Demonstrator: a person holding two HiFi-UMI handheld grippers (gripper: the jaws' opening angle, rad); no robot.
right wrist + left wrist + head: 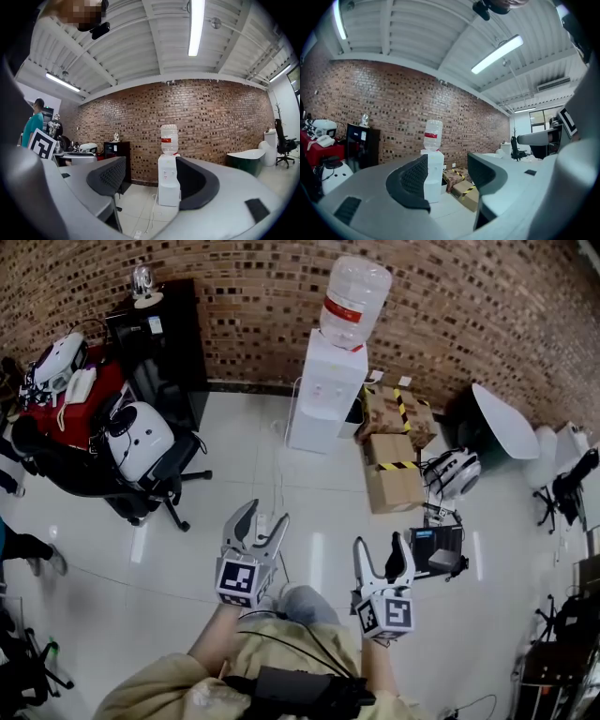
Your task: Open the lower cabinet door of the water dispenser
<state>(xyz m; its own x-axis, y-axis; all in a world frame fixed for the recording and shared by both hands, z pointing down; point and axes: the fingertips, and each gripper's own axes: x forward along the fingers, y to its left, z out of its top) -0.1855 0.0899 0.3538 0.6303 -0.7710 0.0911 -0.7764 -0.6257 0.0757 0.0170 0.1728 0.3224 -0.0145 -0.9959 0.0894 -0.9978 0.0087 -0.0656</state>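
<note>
The white water dispenser [323, 395] stands against the brick wall with a clear bottle [354, 298] on top. Its lower cabinet door [312, 430] looks closed. Both grippers are held level over the floor, well short of the dispenser. My left gripper [262, 517] is open with nothing between its jaws; in the left gripper view the dispenser [433, 176] shows between the jaws of the left gripper [447, 176]. My right gripper [382, 545] is also open and empty; the right gripper view has the dispenser [168, 185] far ahead, just right of the right gripper [150, 180].
Cardboard boxes [394, 470] with yellow-black tape sit right of the dispenser. A black cabinet [164, 343] and an office chair [141, 442] are at the left. A cable and power strip [263, 521] lie on the floor ahead. A person [35, 124] stands far left.
</note>
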